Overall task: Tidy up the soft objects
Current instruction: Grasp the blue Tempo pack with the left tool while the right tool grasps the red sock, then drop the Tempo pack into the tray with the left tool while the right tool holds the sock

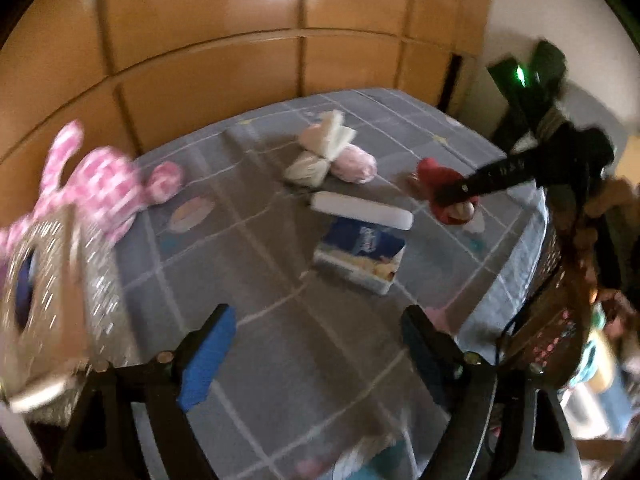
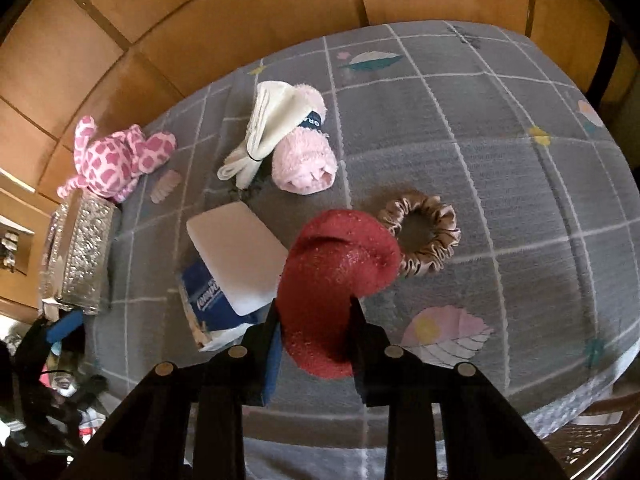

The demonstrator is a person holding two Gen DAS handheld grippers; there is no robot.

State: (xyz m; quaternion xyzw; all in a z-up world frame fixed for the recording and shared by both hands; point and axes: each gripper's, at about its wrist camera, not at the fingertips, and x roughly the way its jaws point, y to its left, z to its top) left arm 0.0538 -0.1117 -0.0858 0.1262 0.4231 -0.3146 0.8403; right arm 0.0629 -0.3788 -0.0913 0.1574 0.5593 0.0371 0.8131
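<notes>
- The right gripper (image 2: pixel 314 320) is clamped on a dark red fuzzy soft piece (image 2: pixel 340 280), its two black fingers pressing either side of the fabric above the grey checked bedspread with leaf prints (image 2: pixel 500 140).
- Just to the right of and beyond the red piece, a tan satin scrunchie (image 2: pixel 420 236) lies flat on the bedspread.
- To the left of the red piece sits a white flat rectangular pad (image 2: pixel 236 252), resting partly on a blue and white tissue packet (image 2: pixel 208 308).
- Farther back, a rolled pink fluffy towel with a dark band (image 2: pixel 306 148) lies touching a folded cream cloth bundle (image 2: pixel 260 132).
- At the far left edge of the bed, a pink and white spotted plush toy (image 2: pixel 116 156) lies just beyond a silver glittery box (image 2: pixel 80 252).
- The left gripper (image 1: pixel 316 344) is empty over the near part of the bedspread, its blue-padded fingers spread wide apart.
- In the left wrist view, the right gripper (image 1: pixel 456 196) shows at the far right of the bed with the red piece in its grasp; this view is blurred.
- Wooden wardrobe panels (image 2: pixel 200 20) stand behind the bed.
</notes>
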